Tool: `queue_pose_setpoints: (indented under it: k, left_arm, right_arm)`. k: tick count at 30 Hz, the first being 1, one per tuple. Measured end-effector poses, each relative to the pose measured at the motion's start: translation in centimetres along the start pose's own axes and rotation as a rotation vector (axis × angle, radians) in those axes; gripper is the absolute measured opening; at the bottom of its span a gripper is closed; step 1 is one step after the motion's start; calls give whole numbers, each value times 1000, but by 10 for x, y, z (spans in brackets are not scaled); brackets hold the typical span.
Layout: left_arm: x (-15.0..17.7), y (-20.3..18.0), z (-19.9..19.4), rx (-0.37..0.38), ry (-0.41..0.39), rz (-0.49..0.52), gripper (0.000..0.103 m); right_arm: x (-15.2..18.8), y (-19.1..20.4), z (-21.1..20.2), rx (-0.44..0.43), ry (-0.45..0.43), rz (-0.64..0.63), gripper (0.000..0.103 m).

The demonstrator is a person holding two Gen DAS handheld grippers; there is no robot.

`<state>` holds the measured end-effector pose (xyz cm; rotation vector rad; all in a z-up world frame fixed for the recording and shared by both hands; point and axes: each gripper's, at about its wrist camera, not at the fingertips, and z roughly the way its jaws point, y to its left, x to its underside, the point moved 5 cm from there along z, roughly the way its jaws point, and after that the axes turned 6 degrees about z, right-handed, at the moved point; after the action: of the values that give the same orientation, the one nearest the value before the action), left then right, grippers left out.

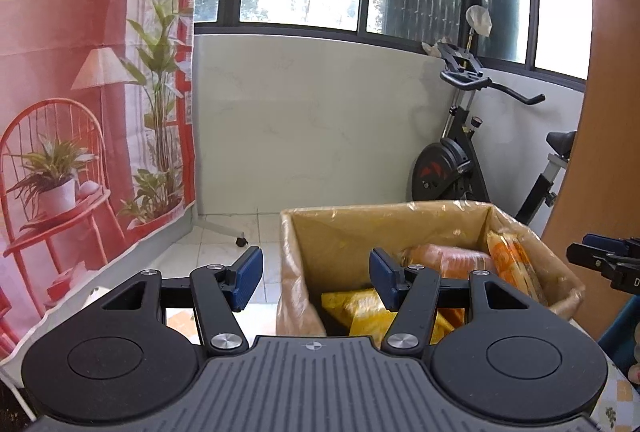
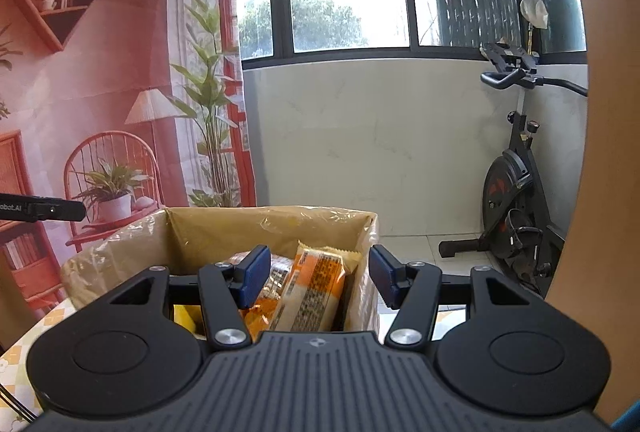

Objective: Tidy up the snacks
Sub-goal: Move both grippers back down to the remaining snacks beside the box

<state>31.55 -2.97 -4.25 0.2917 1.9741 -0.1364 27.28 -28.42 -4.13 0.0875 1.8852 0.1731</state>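
Note:
A cardboard box (image 1: pixel 384 228) lined with clear plastic holds several snack packs: a yellow pack (image 1: pixel 356 310) at the bottom and orange packs (image 1: pixel 514 264) leaning against its right wall. My left gripper (image 1: pixel 316 278) hangs open over the box's near left corner, nothing between its blue pads (image 1: pixel 248 278). In the right wrist view the box (image 2: pixel 272 228) sits just ahead. An orange and white pack (image 2: pixel 316 288) stands inside it, below my open right gripper (image 2: pixel 320 280); neither pad touches it. Each gripper shows at the edge of the other's view: right gripper (image 1: pixel 604 264), left gripper (image 2: pixel 40 210).
The box stands on a table with a yellow-checked cloth (image 2: pixel 16 352). Behind it are a tiled floor, an exercise bike (image 1: pixel 460 160), a white wall under windows, and a red printed backdrop (image 1: pixel 60 112) on the left. A wooden panel (image 1: pixel 608 112) rises at the right.

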Motion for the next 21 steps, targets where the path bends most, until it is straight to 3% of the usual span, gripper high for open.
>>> queue_pose_setpoints:
  k: [10, 21]
  left_arm:
    - [52, 14, -21, 7, 52, -21, 61]
    - [117, 2, -5, 59, 163, -105, 61]
  right_arm:
    - [36, -7, -36, -29, -11, -15, 58]
    - [100, -13, -35, -35, 82, -10, 58]
